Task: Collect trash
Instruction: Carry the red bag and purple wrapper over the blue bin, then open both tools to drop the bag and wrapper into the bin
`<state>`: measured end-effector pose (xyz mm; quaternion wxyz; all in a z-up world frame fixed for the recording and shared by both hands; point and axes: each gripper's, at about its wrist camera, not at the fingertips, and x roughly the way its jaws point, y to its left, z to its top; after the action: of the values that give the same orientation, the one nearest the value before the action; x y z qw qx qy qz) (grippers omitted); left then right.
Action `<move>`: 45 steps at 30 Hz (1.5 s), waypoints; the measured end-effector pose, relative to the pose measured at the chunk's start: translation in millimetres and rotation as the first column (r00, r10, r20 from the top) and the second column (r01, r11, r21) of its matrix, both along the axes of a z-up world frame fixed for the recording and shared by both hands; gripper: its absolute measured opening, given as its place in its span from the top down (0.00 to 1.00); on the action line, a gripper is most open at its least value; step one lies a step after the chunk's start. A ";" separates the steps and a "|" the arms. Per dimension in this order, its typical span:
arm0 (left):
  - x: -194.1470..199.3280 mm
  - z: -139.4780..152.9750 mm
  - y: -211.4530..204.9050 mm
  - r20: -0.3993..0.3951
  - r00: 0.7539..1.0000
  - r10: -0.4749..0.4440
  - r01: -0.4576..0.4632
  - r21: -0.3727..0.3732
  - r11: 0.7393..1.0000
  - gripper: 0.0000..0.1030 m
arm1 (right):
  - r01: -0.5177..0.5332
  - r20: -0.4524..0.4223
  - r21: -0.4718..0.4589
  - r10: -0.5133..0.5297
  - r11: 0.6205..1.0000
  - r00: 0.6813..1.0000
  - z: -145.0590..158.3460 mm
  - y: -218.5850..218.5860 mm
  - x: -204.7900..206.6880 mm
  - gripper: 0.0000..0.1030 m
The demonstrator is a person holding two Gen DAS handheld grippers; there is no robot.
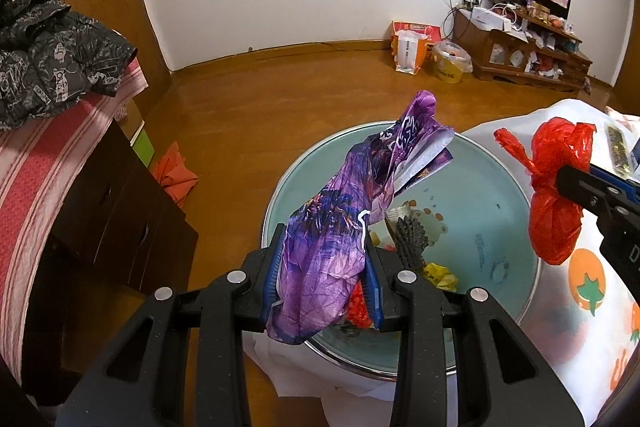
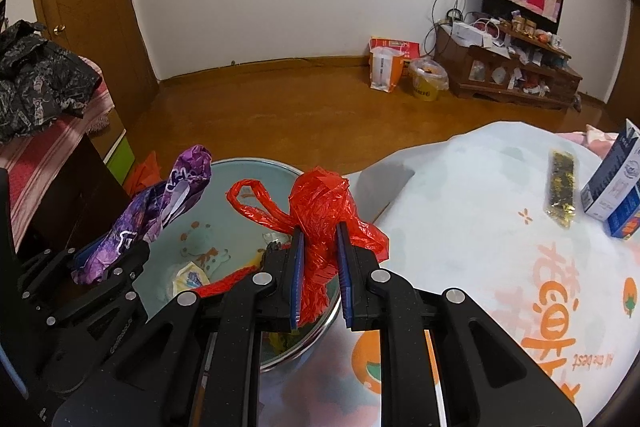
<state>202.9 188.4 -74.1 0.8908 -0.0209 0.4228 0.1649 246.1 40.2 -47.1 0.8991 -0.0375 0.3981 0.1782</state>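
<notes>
My left gripper point(image 1: 324, 247) is shut on a crumpled purple snack wrapper point(image 1: 360, 203) and holds it above a round light-blue metal basin point(image 1: 500, 183). The basin holds several bits of trash, among them a dark comb-like piece point(image 1: 412, 239) and a yellow wrapper point(image 1: 440, 275). My right gripper point(image 2: 320, 239) is shut on a knotted red plastic bag point(image 2: 320, 207) over the basin's right rim point(image 2: 280, 167). The red bag point(image 1: 556, 187) also shows at the right of the left wrist view, and the purple wrapper point(image 2: 160, 211) at the left of the right wrist view.
A table with a white cloth printed with oranges point(image 2: 480, 227) carries a blue-white carton point(image 2: 616, 187) and a dark sachet point(image 2: 562, 191). A bed with a dark jacket point(image 1: 52, 59) stands left. A low cabinet point(image 1: 532, 51) and bags point(image 1: 408, 51) stand by the far wall.
</notes>
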 end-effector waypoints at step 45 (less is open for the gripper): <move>-21.7 3.7 5.2 0.002 0.993 0.118 -0.117 0.071 0.991 0.06 | 0.017 -0.017 0.065 -0.016 0.998 1.000 12.8 -20.6 -2.2 0.10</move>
<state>181.2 193.7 -70.4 0.8793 -0.0142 0.4156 0.2319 243.9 19.6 -34.3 0.8980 -0.0033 0.3997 0.1842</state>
